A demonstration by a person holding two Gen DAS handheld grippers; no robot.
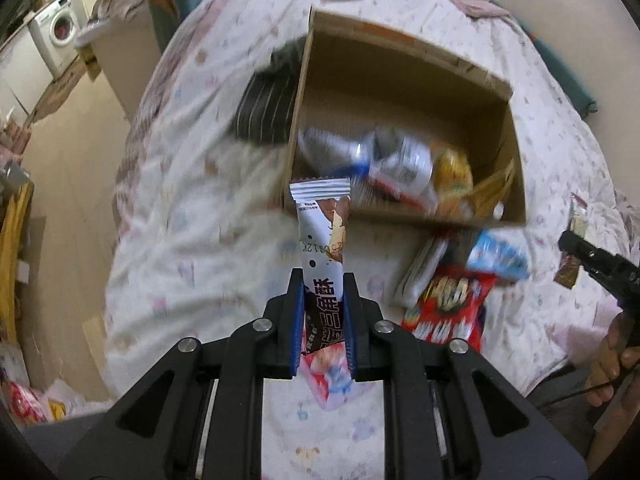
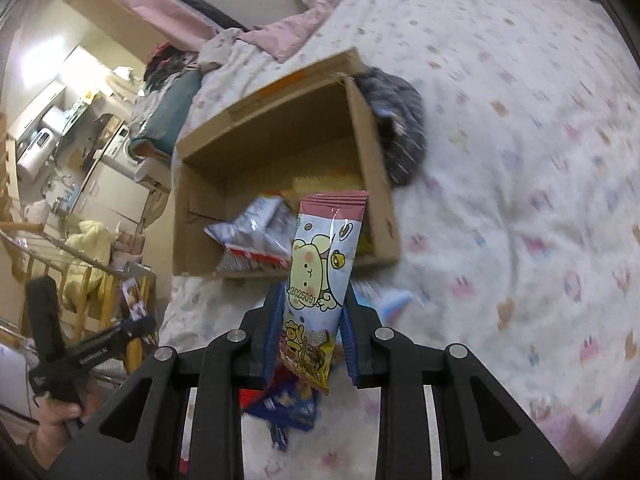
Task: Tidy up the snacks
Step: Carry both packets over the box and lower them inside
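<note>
My left gripper is shut on a white and brown snack stick packet, held upright above the bed in front of the cardboard box. My right gripper is shut on a pink-topped wafer packet with a cartoon bear, also in front of the box. Several snack bags lie inside the box. Loose snacks lie on the bedsheet by the box: a red pack and a blue and white pack. The right gripper also shows at the left wrist view's right edge.
The box stands on a bed with a white patterned sheet. A dark striped garment lies against the box's side. A washing machine and floor are to the left. A wooden rack stands beside the bed.
</note>
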